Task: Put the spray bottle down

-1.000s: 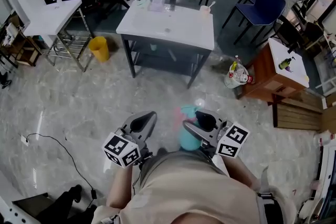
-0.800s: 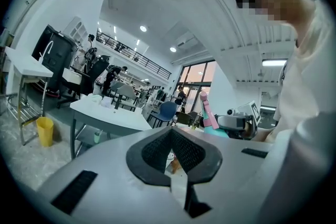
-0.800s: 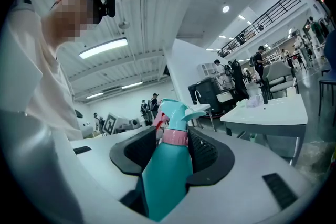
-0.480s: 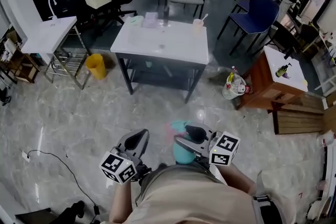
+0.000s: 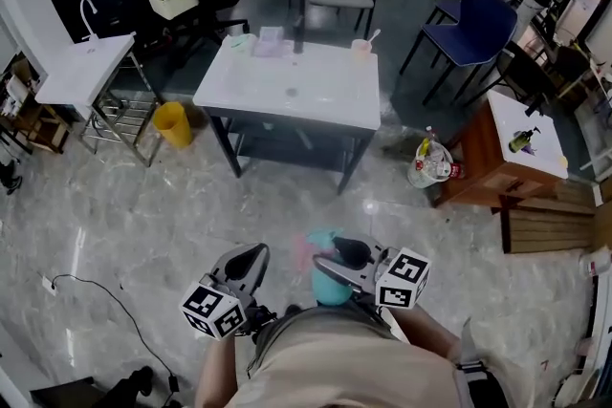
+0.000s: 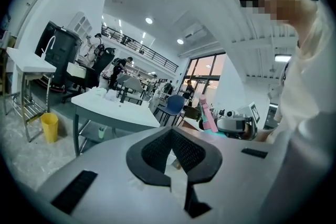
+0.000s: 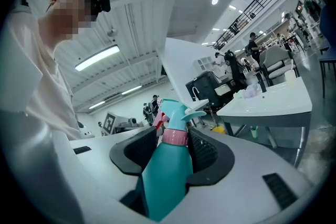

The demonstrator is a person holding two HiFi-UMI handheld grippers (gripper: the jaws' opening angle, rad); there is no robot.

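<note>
A teal spray bottle with a pink collar and a pink trigger stands upright between the black pads of my right gripper, which is shut on its neck and shoulder. In the head view the spray bottle hangs over the floor just in front of the person's body, held by the right gripper. To its left, my left gripper is shut with nothing in it. In the left gripper view, the pads of the left gripper meet. The white table stands ahead, a short way off.
On the white table's far edge are a cup and small items. Around it stand a yellow bin, a small white side table, a blue chair, a plastic bag and a wooden cabinet. Marble floor lies between me and the table.
The person has stepped toward the white table, which now sits lower and nearer in the head view. Both grippers came along with the person, and the bottle stays gripped on the right.
</note>
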